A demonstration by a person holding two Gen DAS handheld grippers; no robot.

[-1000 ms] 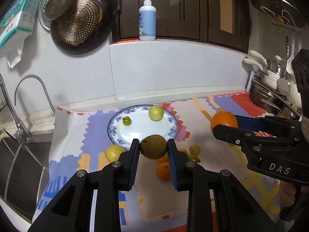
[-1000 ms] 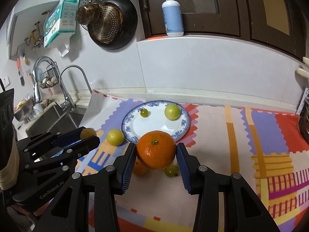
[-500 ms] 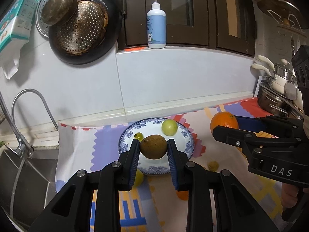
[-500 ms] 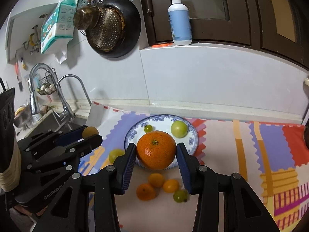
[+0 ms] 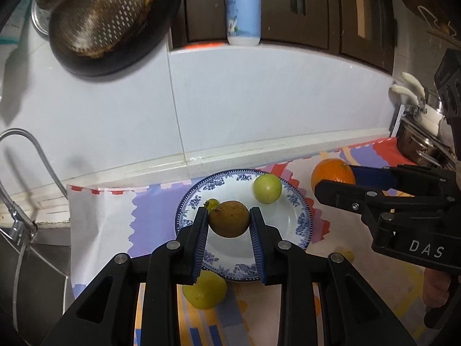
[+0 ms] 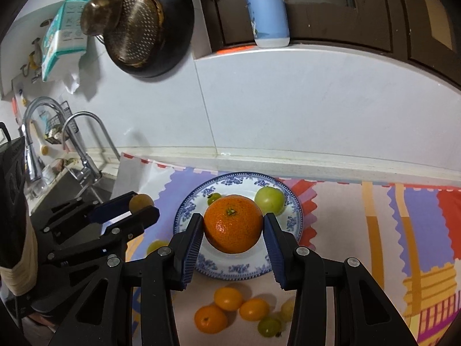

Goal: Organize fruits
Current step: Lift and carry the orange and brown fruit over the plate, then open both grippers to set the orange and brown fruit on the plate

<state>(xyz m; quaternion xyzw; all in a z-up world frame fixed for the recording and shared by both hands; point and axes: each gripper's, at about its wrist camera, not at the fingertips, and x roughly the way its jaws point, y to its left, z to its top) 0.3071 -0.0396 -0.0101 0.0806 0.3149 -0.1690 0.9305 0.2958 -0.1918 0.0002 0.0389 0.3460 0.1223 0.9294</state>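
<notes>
My left gripper (image 5: 229, 222) is shut on a brown kiwi-like fruit (image 5: 229, 218) and hangs over the blue-rimmed white plate (image 5: 299, 216). My right gripper (image 6: 233, 226) is shut on a large orange (image 6: 233, 223), also above that plate (image 6: 294, 216). On the plate lie a green round fruit (image 5: 267, 188) (image 6: 270, 201) and a small dark-green one (image 6: 214, 198). Each gripper shows in the other's view: the right gripper (image 5: 331, 181) to the right, the left gripper (image 6: 141, 204) to the left.
Loose fruit lies on the patterned mat: a yellow-green one (image 5: 205, 289) near the plate's front left, three small oranges (image 6: 227, 298) and small green ones (image 6: 269, 326) in front. A sink and tap (image 6: 83, 144) lie left; the tiled wall stands close behind; pots (image 5: 417, 147) stand right.
Both grippers have moved forward toward the wall with their fruit, and now sit over the plate. The loose fruit has slid toward the bottom of both views.
</notes>
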